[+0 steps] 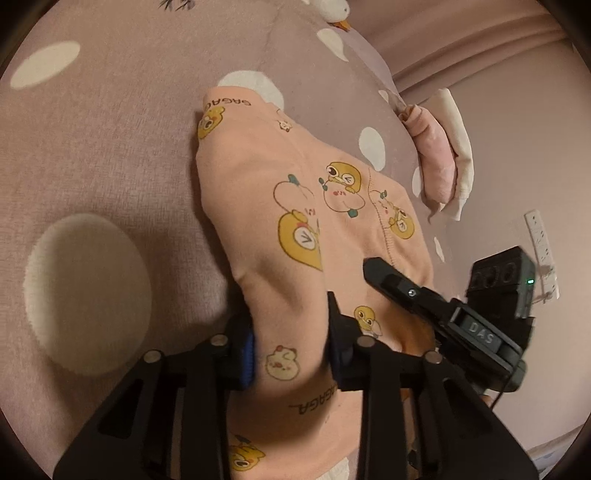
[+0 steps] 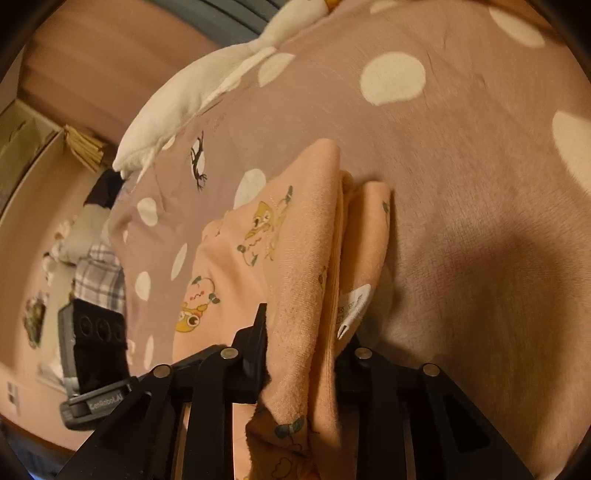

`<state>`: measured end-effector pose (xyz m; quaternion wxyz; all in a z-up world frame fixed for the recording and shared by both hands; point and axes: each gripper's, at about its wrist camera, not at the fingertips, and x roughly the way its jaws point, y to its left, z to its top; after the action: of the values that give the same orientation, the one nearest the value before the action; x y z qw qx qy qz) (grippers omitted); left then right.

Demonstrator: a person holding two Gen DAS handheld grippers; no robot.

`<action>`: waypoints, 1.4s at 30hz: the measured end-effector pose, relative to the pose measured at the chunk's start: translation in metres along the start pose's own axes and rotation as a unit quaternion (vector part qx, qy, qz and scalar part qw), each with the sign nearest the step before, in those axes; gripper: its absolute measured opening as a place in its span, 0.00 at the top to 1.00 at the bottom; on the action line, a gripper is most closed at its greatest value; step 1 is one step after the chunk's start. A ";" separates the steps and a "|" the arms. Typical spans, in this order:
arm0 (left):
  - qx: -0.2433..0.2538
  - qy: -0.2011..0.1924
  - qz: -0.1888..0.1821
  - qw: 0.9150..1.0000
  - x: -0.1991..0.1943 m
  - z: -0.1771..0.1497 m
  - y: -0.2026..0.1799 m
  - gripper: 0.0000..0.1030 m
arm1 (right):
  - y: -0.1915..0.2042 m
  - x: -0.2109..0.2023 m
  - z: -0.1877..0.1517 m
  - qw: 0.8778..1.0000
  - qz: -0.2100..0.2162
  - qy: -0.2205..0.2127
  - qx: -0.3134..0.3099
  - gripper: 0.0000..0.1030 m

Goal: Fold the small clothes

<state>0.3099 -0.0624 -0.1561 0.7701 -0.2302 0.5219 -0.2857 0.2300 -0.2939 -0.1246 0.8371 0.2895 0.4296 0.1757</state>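
Note:
A small peach garment [image 1: 277, 177] printed with yellow ducks lies on a mauve bedspread [image 1: 110, 147] with white dots. My left gripper [image 1: 291, 350] is shut on a raised fold of its near edge, the blue pads [image 1: 248, 354] pressing the cloth from both sides. One black finger [image 1: 384, 275] of my right gripper rests on the garment just to the right. In the right wrist view the garment [image 2: 295, 221] is bunched in folded layers, its white label [image 2: 352, 306] showing. My right gripper [image 2: 303, 350] is shut on those layers; cloth hides its right finger.
A white plush duck [image 1: 332, 9] sits at the far end of the bed. Folded pink and cream clothes [image 1: 439, 155] lie by the bed's right edge, near a wall power strip [image 1: 541, 247]. A white cushion [image 2: 192, 96] and plaid cloth [image 2: 99, 277] lie to the left.

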 end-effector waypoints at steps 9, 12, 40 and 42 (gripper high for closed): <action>0.021 -0.009 -0.007 1.000 -0.034 -0.031 -0.016 0.78 | 0.039 -0.037 -0.030 0.997 -0.012 -0.023 -0.066 0.75; 0.030 -0.013 -0.004 0.999 -0.052 -0.051 -0.022 0.78 | 0.051 -0.048 -0.045 0.996 -0.010 -0.026 -0.080 0.75; 0.084 -0.102 0.064 0.989 -0.203 -0.198 -0.068 0.78 | 0.162 -0.129 -0.170 0.981 0.044 -0.043 -0.184 0.76; 0.087 -0.111 0.066 0.988 -0.211 -0.202 -0.070 0.78 | 0.170 -0.131 -0.171 0.979 0.050 -0.046 -0.193 0.76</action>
<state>0.0458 0.0190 -0.0389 0.8575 -0.1576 0.4206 -0.2508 0.0067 -0.1769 -0.0148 0.8863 0.1516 0.3339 0.2829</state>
